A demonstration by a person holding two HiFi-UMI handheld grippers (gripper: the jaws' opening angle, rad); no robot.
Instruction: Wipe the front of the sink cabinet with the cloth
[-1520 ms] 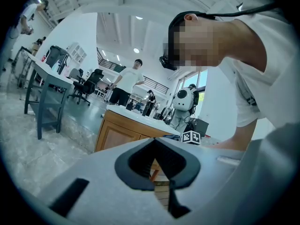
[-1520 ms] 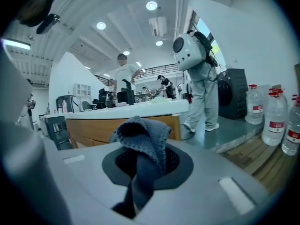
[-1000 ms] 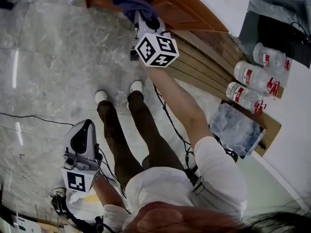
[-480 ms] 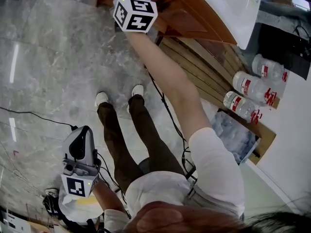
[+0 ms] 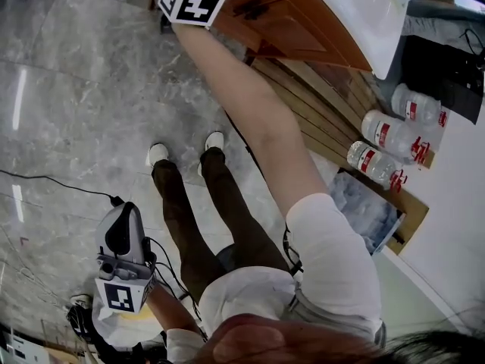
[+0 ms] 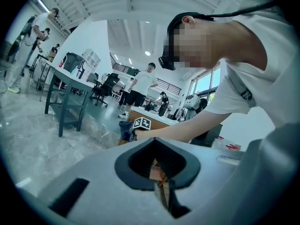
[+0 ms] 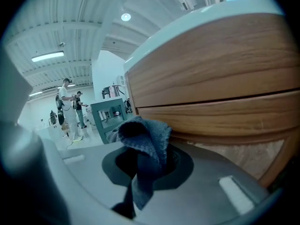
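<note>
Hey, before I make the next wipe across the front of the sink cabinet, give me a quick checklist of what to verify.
1. Cloth held: ok. The right gripper is shut on the blue cloth, which bunches over its jaws.
2. Cloth against the cabinet front: cannot tell. The wood sits close behind the cloth, but contact doesn't show.
3. Left gripper out of the way: ok. It is shut, empty, and held low beside the person's legs.
4. Water bottles clear of the reaching arm: ok. They lie on the wooden platform, apart from it.
</note>
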